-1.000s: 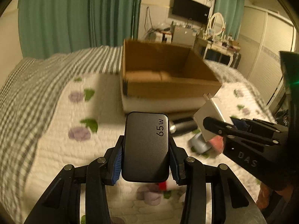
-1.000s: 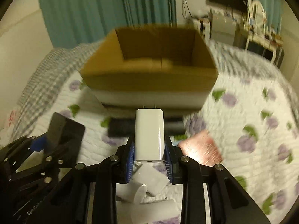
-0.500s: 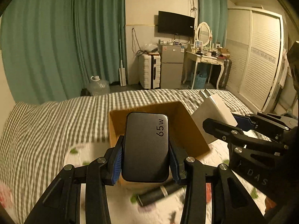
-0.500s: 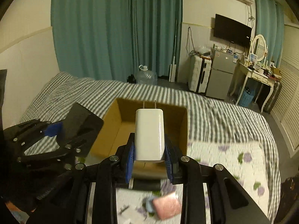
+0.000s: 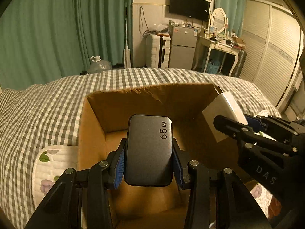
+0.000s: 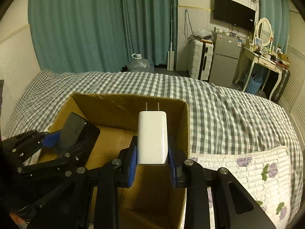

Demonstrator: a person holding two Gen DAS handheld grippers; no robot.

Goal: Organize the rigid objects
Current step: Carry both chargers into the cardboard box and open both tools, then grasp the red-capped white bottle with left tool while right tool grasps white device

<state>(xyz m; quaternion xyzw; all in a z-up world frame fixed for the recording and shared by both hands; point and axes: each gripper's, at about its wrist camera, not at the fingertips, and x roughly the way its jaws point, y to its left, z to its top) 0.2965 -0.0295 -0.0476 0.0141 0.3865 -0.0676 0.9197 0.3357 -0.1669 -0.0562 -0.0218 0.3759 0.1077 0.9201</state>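
Observation:
My left gripper (image 5: 148,164) is shut on a dark grey charger marked 65W (image 5: 149,150) and holds it above the open cardboard box (image 5: 152,97). My right gripper (image 6: 152,164) is shut on a white plug charger (image 6: 153,137), prongs pointing away, also above the box (image 6: 124,103). In the left wrist view the right gripper (image 5: 246,126) with the white charger (image 5: 223,114) is at the right. In the right wrist view the left gripper (image 6: 53,141) with the dark charger (image 6: 76,131) is at the left. The box floor looks bare.
The box sits on a bed with a grey checked cover (image 6: 219,105) and a white flowered quilt (image 6: 257,168). Beyond the bed are teal curtains (image 6: 95,28), a water jug (image 6: 140,64), a suitcase (image 6: 200,59), a small fridge (image 6: 225,64) and a dressing table (image 6: 265,63).
Both grippers rose from low over the quilt's clutter and moved forward over the box; they now hold their chargers above its open top. Both grips are unchanged.

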